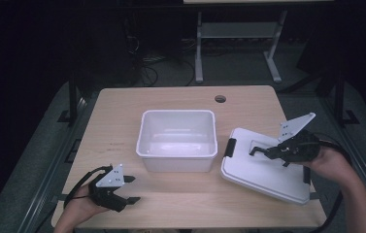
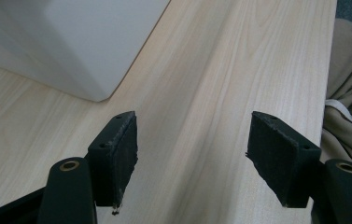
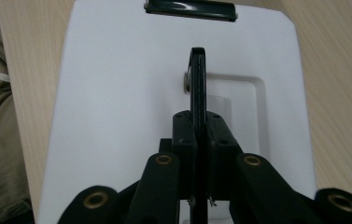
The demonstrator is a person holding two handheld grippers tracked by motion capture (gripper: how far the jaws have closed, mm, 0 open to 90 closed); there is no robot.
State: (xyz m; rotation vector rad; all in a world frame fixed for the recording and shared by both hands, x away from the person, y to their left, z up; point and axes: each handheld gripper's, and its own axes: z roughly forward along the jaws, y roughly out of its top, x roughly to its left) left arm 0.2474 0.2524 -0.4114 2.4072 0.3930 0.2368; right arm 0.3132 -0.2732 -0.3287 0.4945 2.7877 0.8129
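Two grippers on a pale wood-grain table, and honestly most of what's on it is smooth white plastic. Middle of the table sits an open rectangular bin with rounded corners and a slightly glossy inside. To its right lies the matching flat lid, tilted with the near-right end low, a black latch on its left edge.

Right gripper is clamped tight on the lid's thin black handle. The right gripper view looks straight down the closed jaws: the handle stands up on edge out of a shallow rectangular recess moulded into the lid, with a small round pivot beside it. From up high you can't make out that recess much at all, just a dark bar in the jaws.

Left gripper rests on the near-left part of the table, well apart from the bin, jaws spread wide with nothing between them. The left gripper view shows the pads up close: matte black, a bit frayed at the edges, brass-coloured pins at the joints. It also catches the bin's frosted corner and some beige cloth off the table edge.

High view adds the round cable hole at the far side.
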